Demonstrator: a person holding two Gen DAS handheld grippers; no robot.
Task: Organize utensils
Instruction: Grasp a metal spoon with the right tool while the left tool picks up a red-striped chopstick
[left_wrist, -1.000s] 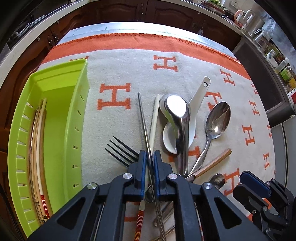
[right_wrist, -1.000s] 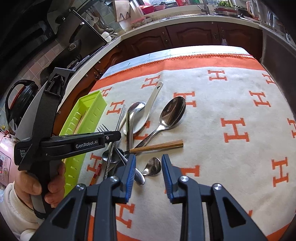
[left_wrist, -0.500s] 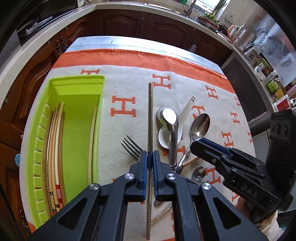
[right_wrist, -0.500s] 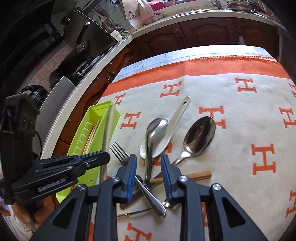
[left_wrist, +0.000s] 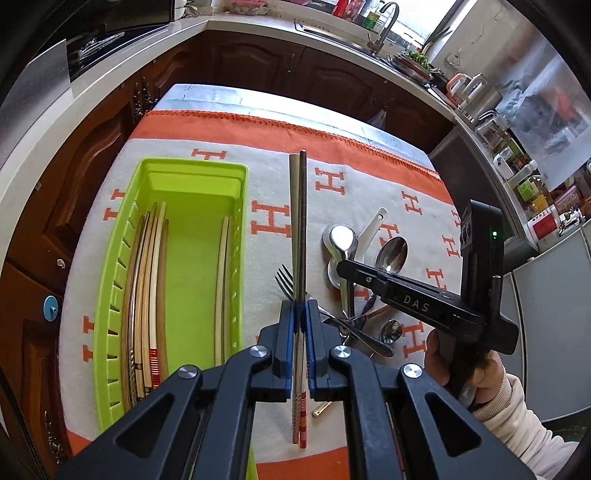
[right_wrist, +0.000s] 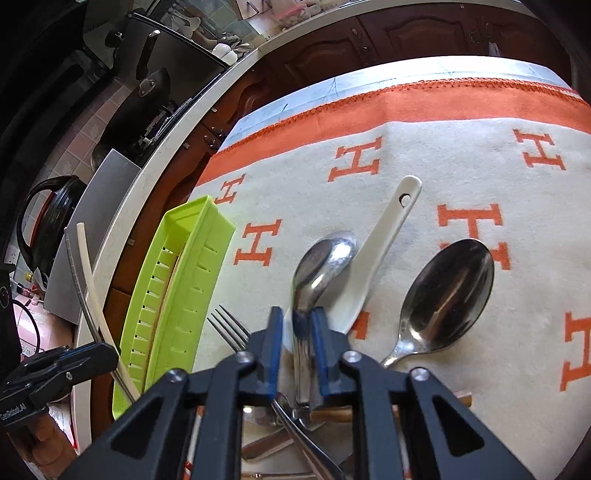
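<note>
While several chopsticks (left_wrist: 147, 295) already lay in the green tray (left_wrist: 192, 173), the left gripper (left_wrist: 300, 325) pinched two more and the right gripper (right_wrist: 297, 332), jaws just closing, straddled a steel spoon's (right_wrist: 321, 258) handle, its grip unclear, the pile still waiting.

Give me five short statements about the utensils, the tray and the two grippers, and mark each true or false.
1. The left gripper is clamped on a pair of chopsticks. True.
2. The green tray holds no utensils yet. False: several chopsticks already lie in it.
3. The right gripper hangs over a bare stretch of cloth. False: its jaws, which have just been closing, straddle the handle of a steel spoon.
4. That steel spoon lies on top of a white ceramic spoon. True.
5. The fork lies inside the tray. False: it lies on the cloth beside the tray.
</note>
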